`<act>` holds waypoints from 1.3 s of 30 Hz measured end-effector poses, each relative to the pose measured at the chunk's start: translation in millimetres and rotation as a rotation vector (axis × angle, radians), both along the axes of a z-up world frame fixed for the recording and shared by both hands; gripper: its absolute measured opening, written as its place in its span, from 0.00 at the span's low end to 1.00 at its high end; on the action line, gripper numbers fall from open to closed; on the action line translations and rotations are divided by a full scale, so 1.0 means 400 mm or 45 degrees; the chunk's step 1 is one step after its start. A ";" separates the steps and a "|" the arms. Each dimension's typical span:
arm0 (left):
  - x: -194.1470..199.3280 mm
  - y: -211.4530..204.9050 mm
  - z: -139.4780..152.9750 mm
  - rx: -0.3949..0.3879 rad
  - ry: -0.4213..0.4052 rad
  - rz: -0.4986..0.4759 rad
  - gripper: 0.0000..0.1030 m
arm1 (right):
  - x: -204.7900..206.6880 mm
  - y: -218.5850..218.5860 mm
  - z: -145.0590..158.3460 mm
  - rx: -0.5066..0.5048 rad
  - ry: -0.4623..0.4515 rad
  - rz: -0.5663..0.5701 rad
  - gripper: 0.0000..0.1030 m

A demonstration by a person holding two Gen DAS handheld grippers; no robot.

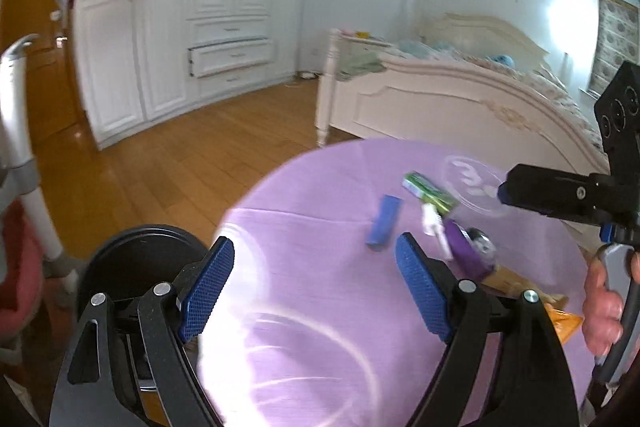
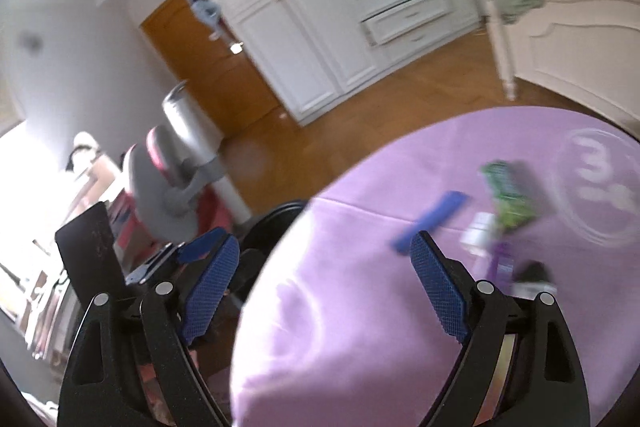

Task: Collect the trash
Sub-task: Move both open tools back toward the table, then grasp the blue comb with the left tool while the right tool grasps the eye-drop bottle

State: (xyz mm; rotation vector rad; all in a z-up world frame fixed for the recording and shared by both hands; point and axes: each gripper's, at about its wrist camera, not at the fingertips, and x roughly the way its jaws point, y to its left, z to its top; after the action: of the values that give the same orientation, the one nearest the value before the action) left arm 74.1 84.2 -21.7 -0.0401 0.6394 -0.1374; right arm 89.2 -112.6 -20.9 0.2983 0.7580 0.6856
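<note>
Lilac cloth covers a round table (image 1: 320,307), and the trash lies in a loose cluster toward its far right side: a flat blue wrapper (image 1: 383,217) nearest the middle, a green packet (image 1: 430,191) just beyond it, a small white scrap (image 1: 431,220) touching the packet's near end, then a purple packet (image 1: 466,251) with something dark and shiny beside it. An orange wrapper (image 1: 564,323) sits at the right edge, close to the person's hand (image 1: 604,307). A clear plastic lid (image 1: 474,183) printed with white marks rests near the far edge, behind the green packet.

Both tools hang above the cloth with nothing in them. On the left gripper (image 1: 316,283) the blue pads stand wide apart over bare cloth, short of the blue wrapper. On the right gripper (image 2: 326,283) the jaws are equally spread, one finger over the table's left edge, the other over the cloth near the blue wrapper (image 2: 430,221). From the left camera the right tool reaches in from the right edge, above the lid.

A black round bin (image 1: 140,259) stands on the wooden floor just off the table's left edge. The right view is blurred, so the litter there shows only as smeared colours.
</note>
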 end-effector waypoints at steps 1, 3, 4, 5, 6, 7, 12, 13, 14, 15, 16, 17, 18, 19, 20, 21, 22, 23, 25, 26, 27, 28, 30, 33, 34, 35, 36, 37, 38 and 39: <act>0.005 -0.013 -0.007 -0.002 0.012 -0.024 0.80 | -0.005 -0.034 -0.008 -0.008 0.004 -0.030 0.84; 0.014 -0.037 -0.023 0.002 0.035 -0.065 0.80 | -0.014 -0.091 -0.023 -0.023 0.011 -0.081 0.84; 0.021 -0.049 -0.030 0.006 0.048 -0.083 0.80 | -0.021 -0.125 -0.034 -0.035 0.018 -0.107 0.84; 0.028 -0.062 -0.038 0.008 0.065 -0.101 0.80 | -0.025 -0.149 -0.044 -0.045 0.022 -0.126 0.84; 0.031 -0.073 -0.044 0.008 0.076 -0.112 0.80 | -0.030 -0.179 -0.057 -0.061 0.027 -0.151 0.84; 0.032 -0.091 -0.051 0.007 0.088 -0.124 0.80 | -0.032 -0.193 -0.069 -0.076 0.030 -0.165 0.84; 0.082 -0.133 -0.086 -0.018 0.160 -0.195 0.80 | -0.031 -0.257 -0.123 -0.164 0.044 -0.202 0.84; 0.093 -0.142 -0.095 -0.020 0.176 -0.202 0.80 | -0.027 -0.257 -0.130 -0.179 0.045 -0.199 0.84; 0.100 -0.153 -0.101 -0.020 0.189 -0.206 0.79 | -0.021 -0.256 -0.137 -0.192 0.047 -0.190 0.84; 0.117 -0.159 -0.110 -0.022 0.213 -0.209 0.79 | -0.016 -0.253 -0.143 -0.202 0.051 -0.178 0.84; 0.130 -0.164 -0.115 -0.029 0.231 -0.212 0.79 | -0.011 -0.247 -0.151 -0.215 0.054 -0.158 0.84; 0.142 -0.165 -0.120 -0.035 0.245 -0.213 0.74 | -0.006 -0.241 -0.157 -0.233 0.053 -0.145 0.84; 0.161 -0.169 -0.129 -0.036 0.266 -0.213 0.71 | 0.000 -0.231 -0.163 -0.258 0.050 -0.134 0.84; 0.174 -0.171 -0.134 -0.035 0.282 -0.212 0.67 | 0.008 -0.221 -0.168 -0.288 0.045 -0.115 0.84; 0.188 -0.173 -0.139 -0.035 0.293 -0.213 0.64 | 0.015 -0.209 -0.172 -0.314 0.040 -0.100 0.84; 0.202 -0.175 -0.144 -0.028 0.303 -0.210 0.64 | 0.022 -0.201 -0.175 -0.340 0.033 -0.090 0.84; 0.215 -0.176 -0.149 -0.013 0.309 -0.201 0.64 | 0.030 -0.191 -0.179 -0.373 0.026 -0.081 0.84; 0.224 -0.177 -0.152 -0.003 0.312 -0.199 0.62 | 0.040 -0.183 -0.182 -0.399 0.024 -0.073 0.82; 0.250 -0.178 -0.161 0.022 0.331 -0.195 0.57 | 0.062 -0.170 -0.192 -0.463 0.035 -0.053 0.69; 0.255 -0.176 -0.163 0.025 0.338 -0.195 0.54 | 0.072 -0.164 -0.197 -0.498 0.044 -0.052 0.62; 0.267 -0.177 -0.171 0.030 0.351 -0.196 0.52 | 0.081 -0.160 -0.203 -0.528 0.050 -0.050 0.62; 0.276 -0.175 -0.176 0.035 0.358 -0.196 0.51 | 0.091 -0.156 -0.207 -0.544 0.059 -0.035 0.62; 0.283 -0.175 -0.183 0.055 0.359 -0.194 0.51 | 0.102 -0.151 -0.211 -0.546 0.076 -0.005 0.62; 0.288 -0.180 -0.185 0.077 0.350 -0.203 0.51 | 0.121 -0.138 -0.215 -0.563 0.080 0.034 0.62; 0.293 -0.179 -0.185 0.079 0.349 -0.205 0.51 | 0.125 -0.132 -0.218 -0.568 0.085 0.049 0.62; 0.296 -0.184 -0.185 0.084 0.347 -0.206 0.51 | 0.130 -0.126 -0.221 -0.578 0.092 0.065 0.62; 0.299 -0.187 -0.186 0.096 0.342 -0.208 0.51 | 0.134 -0.115 -0.229 -0.599 0.099 0.085 0.62; 0.301 -0.192 -0.186 0.107 0.338 -0.209 0.51 | 0.140 -0.109 -0.235 -0.614 0.102 0.095 0.62; 0.303 -0.196 -0.187 0.119 0.333 -0.209 0.51 | 0.142 -0.102 -0.241 -0.628 0.105 0.105 0.60; 0.303 -0.199 -0.188 0.134 0.326 -0.208 0.51 | 0.141 -0.095 -0.244 -0.646 0.088 0.108 0.56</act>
State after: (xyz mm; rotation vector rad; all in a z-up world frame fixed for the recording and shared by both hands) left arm 195.4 4.6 -97.1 0.0976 0.9049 -0.2590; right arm 145.6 -150.8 -118.3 -0.1744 0.9856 0.5423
